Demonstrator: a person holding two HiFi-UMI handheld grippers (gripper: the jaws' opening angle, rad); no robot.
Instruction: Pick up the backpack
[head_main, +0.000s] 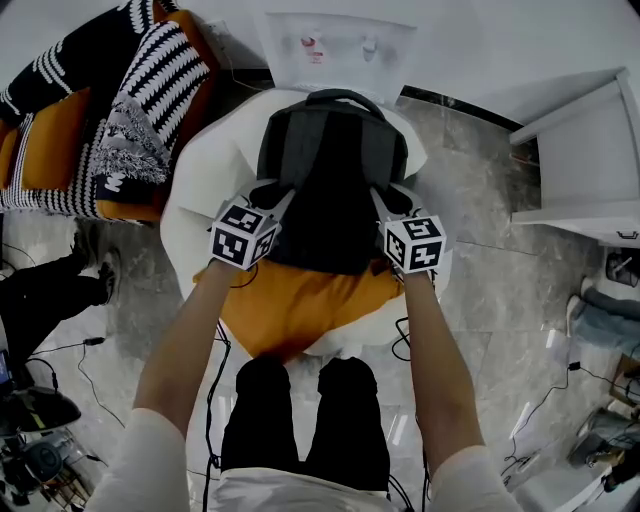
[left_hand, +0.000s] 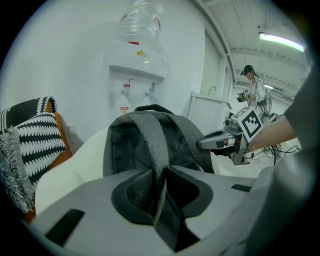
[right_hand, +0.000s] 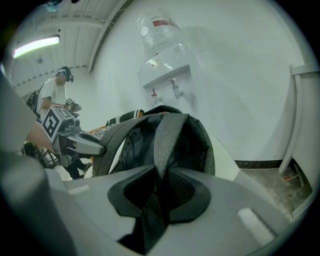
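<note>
Left gripper: the left gripper (left_hand: 160, 186) had its jaws squeezed on one grey shoulder strap (left_hand: 151, 142), which ran up and away from the jaws.
Right gripper: the right gripper (right_hand: 159, 187) had its jaws squeezed on the other grey shoulder strap (right_hand: 168, 142).
Backpack: the dark grey cloth backpack (head_main: 335, 170) sat just ahead of both grippers, between them, and leaned back on a round white chair (head_main: 200, 170).
Under the grippers: an orange seat cushion (head_main: 300, 310) lay below and behind the jaws.
Edges ahead: a white water cooler (head_main: 335, 45) stood close behind the chair, past the backpack.
Edges to the side: black-and-white striped cushions (head_main: 160, 70) were piled just outside the left gripper. A white cabinet (head_main: 590, 160) stood well outside the right gripper.
Open room: bare grey stone floor (head_main: 490, 280) lay outside the right gripper. Black cables (head_main: 400, 345) lay on the floor behind it.
Writing: the clear bottle (left_hand: 140, 22) had a red label and the cooler front had a small sticker (left_hand: 124, 109), both too small to read.
Marks: each gripper's cube (head_main: 243, 232) showed black-and-white squares, no words.
</note>
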